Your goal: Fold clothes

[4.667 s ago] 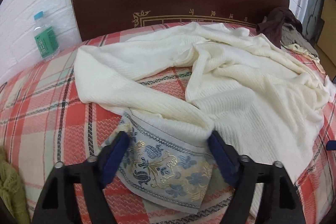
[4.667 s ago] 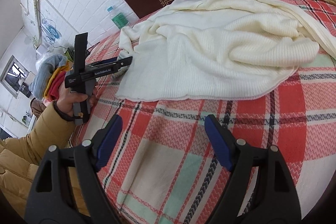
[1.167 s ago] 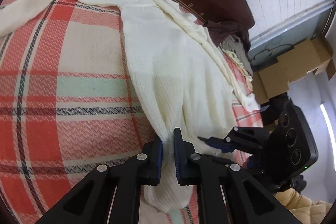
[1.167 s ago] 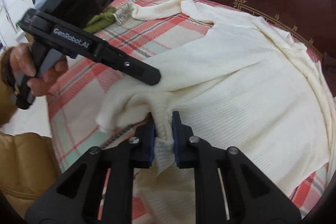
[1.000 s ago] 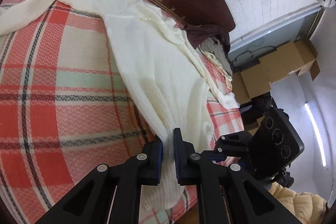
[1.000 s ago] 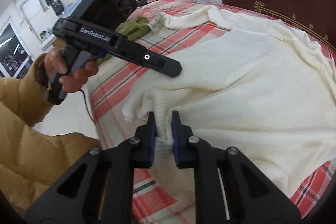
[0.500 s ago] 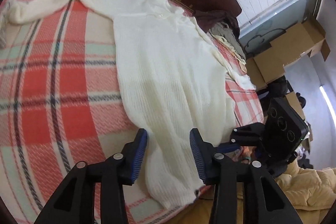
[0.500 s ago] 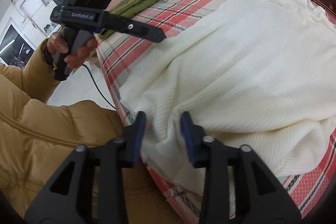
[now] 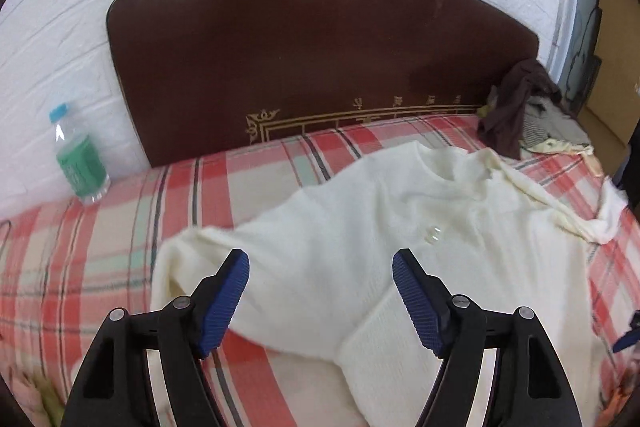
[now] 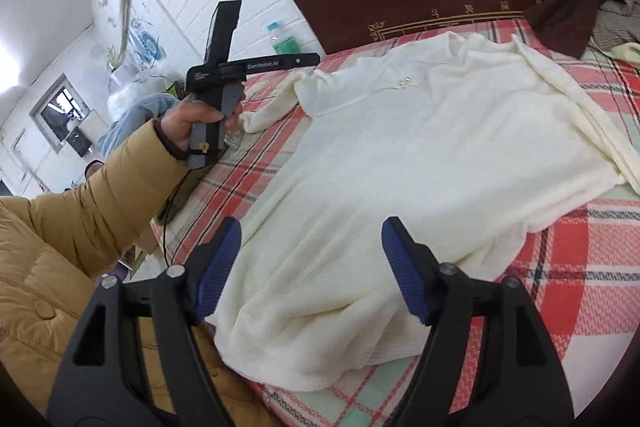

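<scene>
Right wrist view: cream ribbed knit sweater (image 10: 420, 155) lies flat mid-frame on the plaid bed (image 10: 580, 291); both hand-held grippers, right (image 10: 311, 267) and left (image 9: 321, 293), have just opened, released, nothing between them.

L gripper (image 9: 321, 263): jaws wide apart, just been opening, nothing between the blue pads (image 9: 224, 297), pointing forward and down. R gripper (image 10: 311, 231): same, jaws spread, just been opening, nothing pinched, pads (image 10: 406, 277) clear, tilted down. In the R wrist view the L gripper sits up and to the left of the R one, well apart, held by its grey handle in the person's L hand (image 10: 192, 123), fingers wrapped round the grip, wrist bent. Tan padded sleeve (image 10: 100, 211) runs from that hand down to lower left, beside the R gripper's left finger.
</scene>
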`<state>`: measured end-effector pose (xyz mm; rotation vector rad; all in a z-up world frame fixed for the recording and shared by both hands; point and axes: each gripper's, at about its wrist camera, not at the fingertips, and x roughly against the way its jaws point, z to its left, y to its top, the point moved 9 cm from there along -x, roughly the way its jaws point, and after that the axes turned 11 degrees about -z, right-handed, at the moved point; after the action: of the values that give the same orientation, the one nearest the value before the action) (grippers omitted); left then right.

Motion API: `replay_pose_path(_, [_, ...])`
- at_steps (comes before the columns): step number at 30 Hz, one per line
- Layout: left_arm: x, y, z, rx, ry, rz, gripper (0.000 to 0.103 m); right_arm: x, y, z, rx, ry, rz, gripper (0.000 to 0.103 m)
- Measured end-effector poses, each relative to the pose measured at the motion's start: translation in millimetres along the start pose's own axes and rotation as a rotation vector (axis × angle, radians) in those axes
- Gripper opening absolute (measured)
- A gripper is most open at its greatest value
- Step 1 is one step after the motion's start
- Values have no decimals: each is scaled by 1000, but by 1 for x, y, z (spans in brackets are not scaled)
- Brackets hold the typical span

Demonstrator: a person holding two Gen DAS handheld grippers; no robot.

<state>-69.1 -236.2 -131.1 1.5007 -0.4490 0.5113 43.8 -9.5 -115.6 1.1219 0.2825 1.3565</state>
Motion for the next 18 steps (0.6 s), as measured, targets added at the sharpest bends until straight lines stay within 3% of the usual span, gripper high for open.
replay_pose_path(4, [-53, 9, 0, -51, -37, 61, 77, 2, -8, -15, -50, -35, 22, 77])
replay_pose_path(6, [-71, 6, -3, -40, -77, 93, 77, 1, -10, -23, -65, -42, 36, 77])
replay_pose_path(11, [-105, -12, -5, -87, -86, 170, 78, -4, -14, -37, -99, -63, 56, 77])
replay_pose_path(14, [-110, -17, -3, -72, -120, 155, 78, -7, -16, -44, -121, -71, 61, 78])
replay_pose_path(15, [-109, -17, -1, -63, -126, 151, 75, -8, -17, -46, -127, -74, 63, 78])
replay_pose_path(17, [-103, -18, -1, -68, -128, 143, 55, -9, -19, -49, -143, -78, 66, 79])
replay_pose_path(18, [-99, -19, -2, -70, -131, 144, 30, -10, -20, -51, -151, -80, 67, 80])
